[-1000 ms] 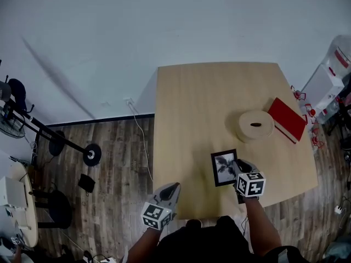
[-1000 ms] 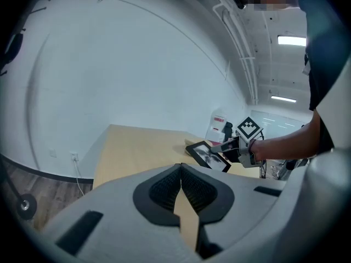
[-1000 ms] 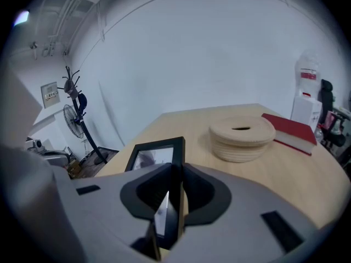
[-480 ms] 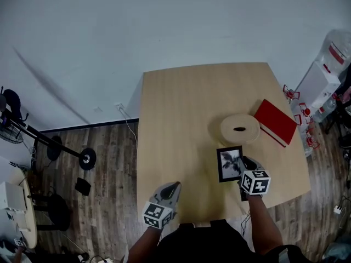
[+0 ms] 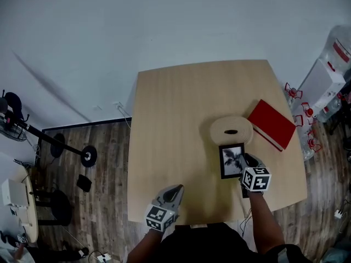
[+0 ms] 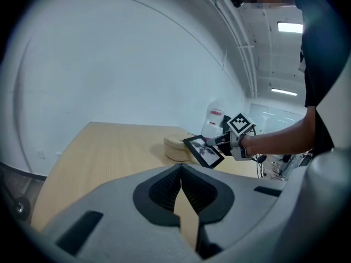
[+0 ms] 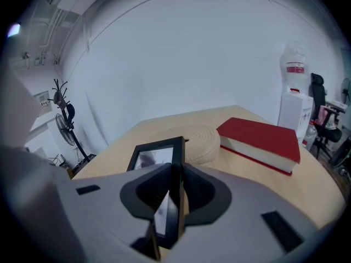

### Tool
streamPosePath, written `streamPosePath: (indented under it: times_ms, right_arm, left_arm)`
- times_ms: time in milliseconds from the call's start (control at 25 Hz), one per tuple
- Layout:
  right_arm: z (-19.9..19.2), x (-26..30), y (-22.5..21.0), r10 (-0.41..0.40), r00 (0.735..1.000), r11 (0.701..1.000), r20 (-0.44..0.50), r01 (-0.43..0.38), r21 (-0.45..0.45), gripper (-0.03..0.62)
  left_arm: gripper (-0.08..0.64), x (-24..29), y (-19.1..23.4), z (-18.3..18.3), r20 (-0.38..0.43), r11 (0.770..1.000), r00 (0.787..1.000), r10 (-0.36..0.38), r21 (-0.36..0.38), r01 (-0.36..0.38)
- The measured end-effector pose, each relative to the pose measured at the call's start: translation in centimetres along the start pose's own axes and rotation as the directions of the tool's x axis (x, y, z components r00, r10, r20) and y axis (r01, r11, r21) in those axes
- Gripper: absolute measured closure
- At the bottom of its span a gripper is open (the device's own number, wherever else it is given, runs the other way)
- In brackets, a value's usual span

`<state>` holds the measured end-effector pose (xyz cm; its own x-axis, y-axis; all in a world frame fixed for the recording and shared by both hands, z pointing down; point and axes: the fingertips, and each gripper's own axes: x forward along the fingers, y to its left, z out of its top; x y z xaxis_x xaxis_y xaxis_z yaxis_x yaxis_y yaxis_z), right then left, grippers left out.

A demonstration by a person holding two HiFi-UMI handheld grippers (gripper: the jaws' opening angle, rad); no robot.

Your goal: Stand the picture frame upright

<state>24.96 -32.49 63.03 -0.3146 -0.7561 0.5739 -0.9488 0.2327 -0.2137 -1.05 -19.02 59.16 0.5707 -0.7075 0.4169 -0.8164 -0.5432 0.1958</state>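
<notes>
A black picture frame point(image 5: 231, 160) with a grey plant print hangs tilted above the wooden table point(image 5: 175, 125), just in front of a round woven box point(image 5: 231, 130). My right gripper point(image 5: 245, 164) is shut on the frame's right edge; in the right gripper view the frame point(image 7: 156, 156) stands on edge between the jaws. The left gripper view shows the frame point(image 6: 203, 150) lifted off the table and slanting. My left gripper point(image 5: 173, 191) sits at the table's near edge, jaws shut with nothing in them.
A red book point(image 5: 271, 124) lies right of the woven box, near the table's right edge. A water dispenser point(image 5: 328, 75) stands past that edge. A fan stand point(image 5: 66, 148) and cables sit on the wooden floor at left.
The right gripper has carried the frame farther from me, closer to the woven box. The left gripper has stayed at the near edge. The head camera has shifted a little.
</notes>
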Motion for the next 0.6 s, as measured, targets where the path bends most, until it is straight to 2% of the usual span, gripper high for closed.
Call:
streamPosePath:
  times_ms: [200,360,600]
  right_arm:
    - [-0.8,1.1,-1.8,0.023,0.999,1.0,-0.026,-0.023,0.017,0.523]
    - [-1.7,2.0,-2.6,0.048,0.998,0.998,-0.044,-0.046,0.043,0.524]
    - [-2.4,2.8,-3.1,0.048,0.997,0.999,-0.062,-0.047,0.028,0.525]
  left_arm:
    - [0.558,1.9,-2.1,1.6,0.007,0.998,1.0,0.0,0.061,-0.001]
    - [0.558,2.9,-3.4,1.7,0.006,0.998,1.0,-0.001,0.064,0.001]
    - [0.558,2.6,-4.3,0.9,-0.016,0.997,1.0,0.022,0.071,-0.021]
